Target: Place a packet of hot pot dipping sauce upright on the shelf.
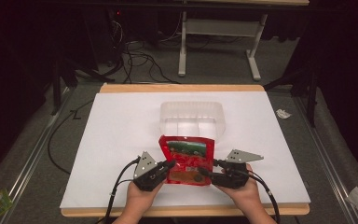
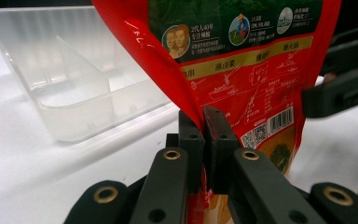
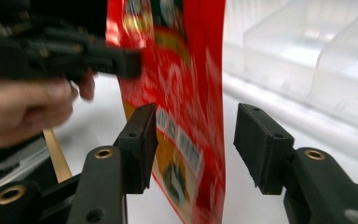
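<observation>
Your left claw [image 1: 167, 164] is clamped tight on the left edge of the red pouch [image 1: 188, 161]; in the left gripper view its two pads [image 2: 214, 135] are pressed together with the pouch's edge [image 2: 193, 107] pinched between them, and the pouch rises from them upright, its printed face with barcode and green band turned toward the camera.

Your right claw [image 1: 206, 169] stands partly open at the pouch's right edge. In the right gripper view its pads [image 3: 142, 140] sit on either side of the pouch [image 3: 186, 116], with a clear gap on the right-hand side, so they straddle the pouch without pressing on it. The pouch is blurred there, and I cannot tell whether the left-hand pad brushes it.

In the high view the pouch sits between your two hands near the front of the white desk [image 1: 116, 135], its top edge leaning toward the clear plastic tray [image 1: 193, 112] just behind it. The tray [image 2: 51, 84] is divided by a partition wall and rests on the desk, close to the pouch but apart from it as far as the gripper views show. Your left hand [image 1: 140, 196] and right hand [image 1: 247, 193] come in from the desk's near edge, each with a cable trailing back from its claw.
</observation>
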Motion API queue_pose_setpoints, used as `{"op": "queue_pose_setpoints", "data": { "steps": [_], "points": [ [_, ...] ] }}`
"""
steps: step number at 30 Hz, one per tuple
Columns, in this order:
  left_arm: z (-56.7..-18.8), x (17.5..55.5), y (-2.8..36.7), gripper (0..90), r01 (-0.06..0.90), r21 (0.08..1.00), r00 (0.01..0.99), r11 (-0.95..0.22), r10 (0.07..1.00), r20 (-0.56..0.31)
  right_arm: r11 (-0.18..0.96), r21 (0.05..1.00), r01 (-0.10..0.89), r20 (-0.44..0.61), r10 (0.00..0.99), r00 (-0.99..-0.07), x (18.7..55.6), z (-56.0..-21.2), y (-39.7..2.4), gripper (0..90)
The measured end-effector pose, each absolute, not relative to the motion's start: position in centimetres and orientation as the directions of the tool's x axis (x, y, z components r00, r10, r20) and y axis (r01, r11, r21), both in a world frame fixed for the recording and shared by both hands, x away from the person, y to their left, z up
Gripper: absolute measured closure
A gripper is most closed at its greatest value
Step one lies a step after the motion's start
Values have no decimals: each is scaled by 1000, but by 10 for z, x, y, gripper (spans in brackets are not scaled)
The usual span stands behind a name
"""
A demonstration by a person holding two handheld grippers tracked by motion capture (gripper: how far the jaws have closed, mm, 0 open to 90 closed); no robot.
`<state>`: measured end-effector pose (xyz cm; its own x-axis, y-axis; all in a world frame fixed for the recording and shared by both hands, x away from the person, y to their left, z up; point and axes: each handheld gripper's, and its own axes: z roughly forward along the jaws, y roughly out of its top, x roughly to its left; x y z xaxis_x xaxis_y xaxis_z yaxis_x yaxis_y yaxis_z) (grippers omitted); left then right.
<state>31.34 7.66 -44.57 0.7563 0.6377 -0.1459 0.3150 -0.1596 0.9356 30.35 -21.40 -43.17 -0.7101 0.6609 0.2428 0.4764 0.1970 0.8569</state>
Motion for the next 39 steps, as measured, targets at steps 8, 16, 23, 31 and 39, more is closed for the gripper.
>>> {"op": "queue_pose_setpoints", "data": {
  "steps": [8,16,23,31,39],
  "points": [
    [-445,312,77,870,315,936,759,-158,634,-148,244,829,504,258,631,-731,311,-448,-209,615],
    [-445,312,78,848,320,932,754,-171,641,-142,242,833,497,269,609,-746,314,-449,-204,754],
    [-445,310,78,775,331,926,750,-180,646,-143,279,835,475,244,585,-773,311,-448,-202,812],
    [-444,307,79,540,338,919,751,-203,647,-133,298,830,472,236,579,-780,307,-447,-201,845],
    [-441,306,86,392,359,913,733,-193,664,-147,300,821,486,236,597,-767,306,-446,-199,857]
  ]
}}
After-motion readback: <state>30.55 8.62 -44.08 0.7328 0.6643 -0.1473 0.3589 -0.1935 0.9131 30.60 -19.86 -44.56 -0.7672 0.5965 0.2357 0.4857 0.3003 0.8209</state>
